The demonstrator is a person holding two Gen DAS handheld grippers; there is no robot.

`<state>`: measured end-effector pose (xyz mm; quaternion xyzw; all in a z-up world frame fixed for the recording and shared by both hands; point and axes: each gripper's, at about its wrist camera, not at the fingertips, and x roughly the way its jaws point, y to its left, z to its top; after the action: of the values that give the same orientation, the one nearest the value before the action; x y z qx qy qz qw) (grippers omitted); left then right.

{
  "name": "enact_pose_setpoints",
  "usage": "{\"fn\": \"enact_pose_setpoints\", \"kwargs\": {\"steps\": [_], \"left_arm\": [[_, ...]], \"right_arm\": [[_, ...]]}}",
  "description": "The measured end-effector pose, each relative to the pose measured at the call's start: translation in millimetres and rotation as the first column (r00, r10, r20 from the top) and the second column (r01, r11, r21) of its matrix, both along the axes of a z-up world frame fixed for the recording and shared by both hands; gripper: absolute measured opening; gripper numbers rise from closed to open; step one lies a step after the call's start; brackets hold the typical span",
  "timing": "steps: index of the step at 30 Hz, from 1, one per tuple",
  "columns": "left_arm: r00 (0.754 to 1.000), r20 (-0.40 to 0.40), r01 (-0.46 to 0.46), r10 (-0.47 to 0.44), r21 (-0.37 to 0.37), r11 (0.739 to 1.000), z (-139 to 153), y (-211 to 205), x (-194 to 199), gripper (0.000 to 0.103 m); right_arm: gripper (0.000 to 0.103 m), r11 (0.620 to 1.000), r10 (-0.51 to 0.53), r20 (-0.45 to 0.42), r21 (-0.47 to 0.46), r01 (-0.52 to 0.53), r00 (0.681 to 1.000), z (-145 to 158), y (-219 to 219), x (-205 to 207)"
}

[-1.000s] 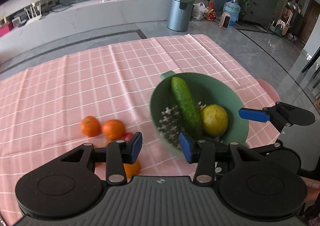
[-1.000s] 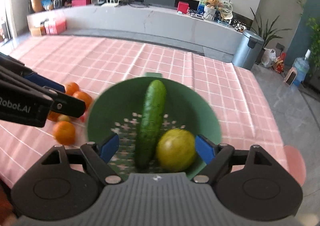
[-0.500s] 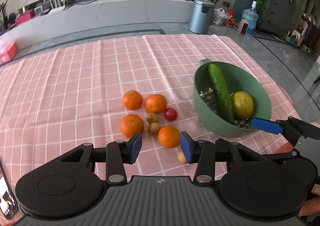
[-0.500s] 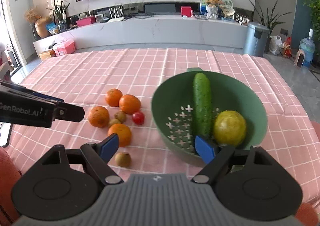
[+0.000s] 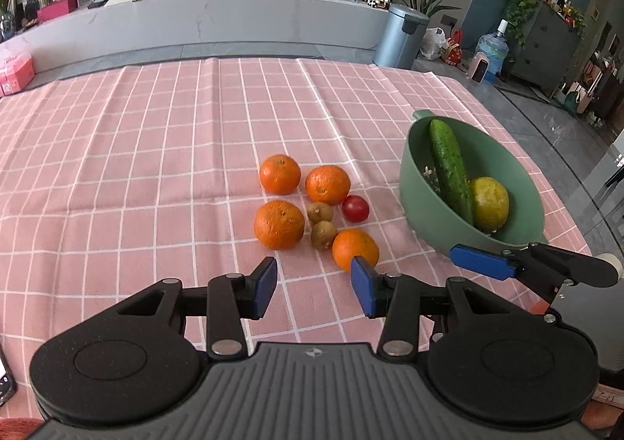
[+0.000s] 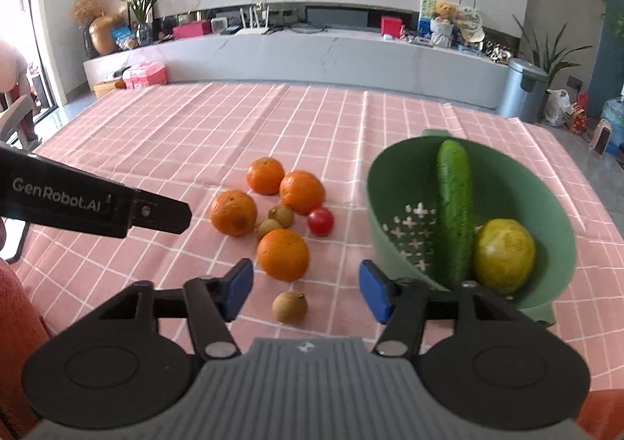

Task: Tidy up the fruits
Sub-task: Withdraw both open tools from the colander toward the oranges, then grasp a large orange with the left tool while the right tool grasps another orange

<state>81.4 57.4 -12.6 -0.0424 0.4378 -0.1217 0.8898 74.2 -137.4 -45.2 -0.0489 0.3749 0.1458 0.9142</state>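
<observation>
Ahead of both grippers, on the pink checked tablecloth (image 5: 156, 151), the loose fruit is lying in a tight cluster: four oranges (image 6: 283, 254), two small brown fruits (image 5: 320, 213) touching each other in the middle, and a red cherry tomato (image 5: 355, 208) at the cluster's right edge. The left gripper (image 5: 314, 286) is hovering just short of this cluster with its blue pads standing partly apart and nothing between them; the nearest orange is sitting just beyond its right pad. The right gripper (image 6: 306, 293) is hanging a little to the right of the left one, and its jaws are closing, with nothing pressed between the pads. A third small brown fruit (image 6: 289, 307) is lying alone on the cloth, seen in the gap between the right gripper's fingers but below them and untouched. Forward and to the right of both grippers a green colander bowl (image 6: 394, 182) is resting on the cloth, well apart from the cluster. Inside it a cucumber (image 6: 454, 213) is leaning lengthwise from the far rim down to the perforated bottom, and a yellow-green round fruit (image 6: 504, 254) is sitting against the cucumber's right side. The right gripper's right finger is overlapping the bowl's near rim in the right wrist view; whether it is touching is unclear.
</observation>
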Motion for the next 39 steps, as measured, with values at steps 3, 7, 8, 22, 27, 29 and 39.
{"fn": "enact_pose_setpoints", "kwargs": {"steps": [3, 7, 8, 22, 27, 29, 39], "left_arm": [[1.000, -0.012, -0.005, 0.005, -0.023, 1.000, -8.0, 4.9, 1.4, 0.052], [1.000, -0.026, -0.016, 0.014, -0.062, 0.998, -17.3, 12.7, 3.9, 0.052], [0.999, -0.032, -0.018, 0.015, -0.069, 0.997, -19.2, 13.5, 5.0, 0.052], [0.997, -0.043, -0.071, 0.068, -0.084, 0.994, -38.5, 22.5, 25.5, 0.052], [0.995, -0.051, -0.085, 0.082, -0.071, 0.994, -46.2, 21.6, 42.7, 0.052], [0.996, -0.041, -0.080, 0.078, -0.061, 0.995, -49.8, 19.6, 49.6, 0.052], [0.995, -0.051, -0.093, 0.088, -0.110, 0.990, -63.3, 19.3, 68.4, 0.053]], "right_arm": [[0.048, 1.000, 0.010, -0.018, -0.012, -0.010, 1.000, -6.7, 4.3, 4.5], [0.041, 1.000, 0.013, -0.040, -0.019, -0.013, 0.999, -13.6, 7.5, 10.8], [0.041, 1.000, 0.014, -0.043, -0.022, -0.015, 0.999, -15.4, 8.2, 11.3], [0.036, 0.998, 0.052, -0.064, -0.034, -0.054, 0.997, -35.1, 23.8, 36.9], [0.040, 0.999, 0.048, -0.080, -0.015, -0.050, 0.996, -41.7, 25.3, 47.6], [0.042, 0.999, 0.049, -0.083, -0.003, -0.049, 0.995, -43.6, 25.8, 50.4], [0.039, 0.999, 0.035, -0.098, 0.005, -0.035, 0.995, -50.4, 26.9, 59.3]]}}
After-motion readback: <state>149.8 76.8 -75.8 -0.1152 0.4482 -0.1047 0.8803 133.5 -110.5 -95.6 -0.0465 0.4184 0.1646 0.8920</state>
